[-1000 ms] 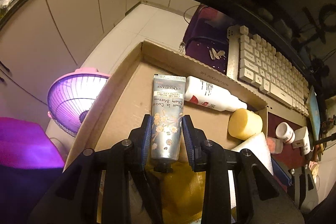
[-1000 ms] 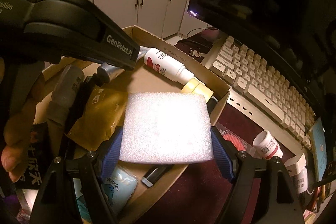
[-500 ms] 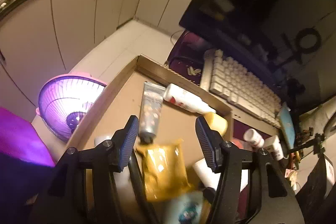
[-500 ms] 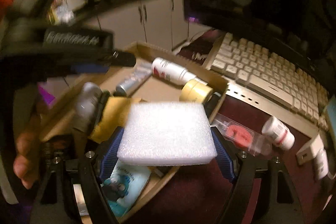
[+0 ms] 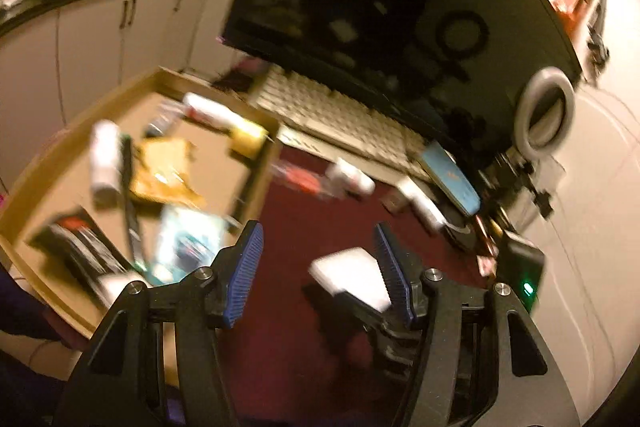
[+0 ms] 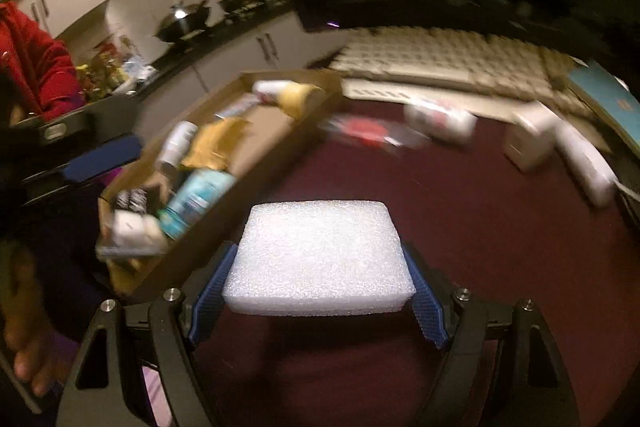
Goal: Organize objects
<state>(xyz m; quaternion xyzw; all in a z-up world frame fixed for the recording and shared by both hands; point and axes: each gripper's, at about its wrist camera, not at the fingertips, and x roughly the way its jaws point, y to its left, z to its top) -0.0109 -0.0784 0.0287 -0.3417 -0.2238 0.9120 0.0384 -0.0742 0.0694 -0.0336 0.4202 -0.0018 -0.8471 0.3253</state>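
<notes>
Between the right gripper's (image 6: 320,279) pads, the white foam block (image 6: 318,255), gripped.

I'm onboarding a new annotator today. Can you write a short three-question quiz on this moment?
1. True or false: the right gripper is shut on the white foam block.
2. What is between the left gripper's fingers? A) a tube B) nothing C) a bottle
3. Where does the cardboard box lie from the foam block in the right wrist view?

Key: 1 true. 2 B. 3 To the block's left and beyond it, on the dark red mat.
</notes>
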